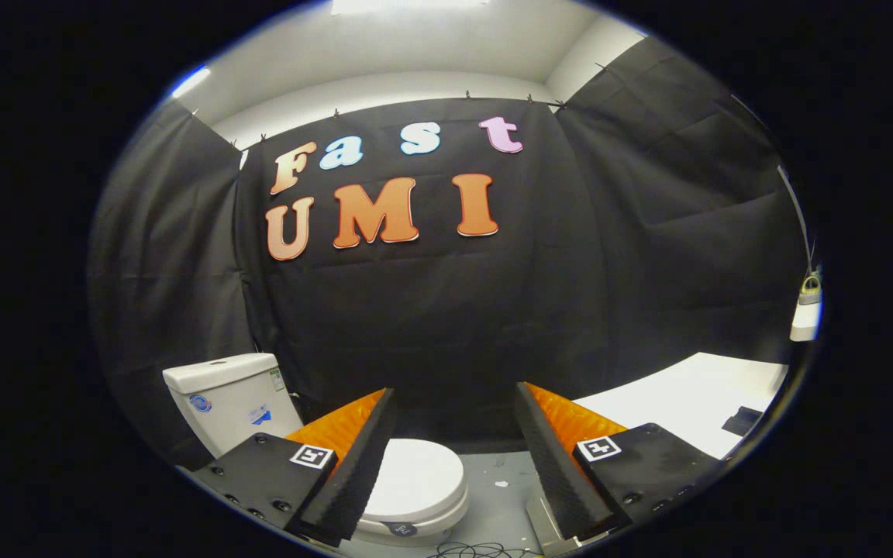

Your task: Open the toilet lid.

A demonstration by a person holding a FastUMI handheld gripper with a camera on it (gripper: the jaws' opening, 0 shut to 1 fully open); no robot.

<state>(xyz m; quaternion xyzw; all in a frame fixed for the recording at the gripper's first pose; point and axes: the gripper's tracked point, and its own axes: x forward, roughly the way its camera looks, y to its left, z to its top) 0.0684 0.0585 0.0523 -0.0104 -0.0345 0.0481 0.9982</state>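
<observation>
Tongs: the gripper (454, 457) is seen nearest, its two fingers spread wide with nothing held between them; the opening is judged to have been kept broad so that the lid's edge can be taken once it is reached.

Lid: the toilet lid (419, 477) is seen lying flat and closed on the bowl, below and just beyond the fingertips. It sits partly behind the left finger and partly in the gap between the fingers, nearer the left one. No contact with either finger is seen.

Floor: a grey floor (505, 504) is seen beside the bowl, with a loose dark cable (477, 552) lying by the bowl's front.

Tank: the cistern (229, 399) is seen behind and to the left of the bowl, set against the dark cloth wall; the lid's hinge is judged to lie on that side.

Side surface: a white surface (687, 403) is seen well off to the right, beyond the right finger.

Progress: the task is judged not yet begun, the lid being down and untouched.
</observation>
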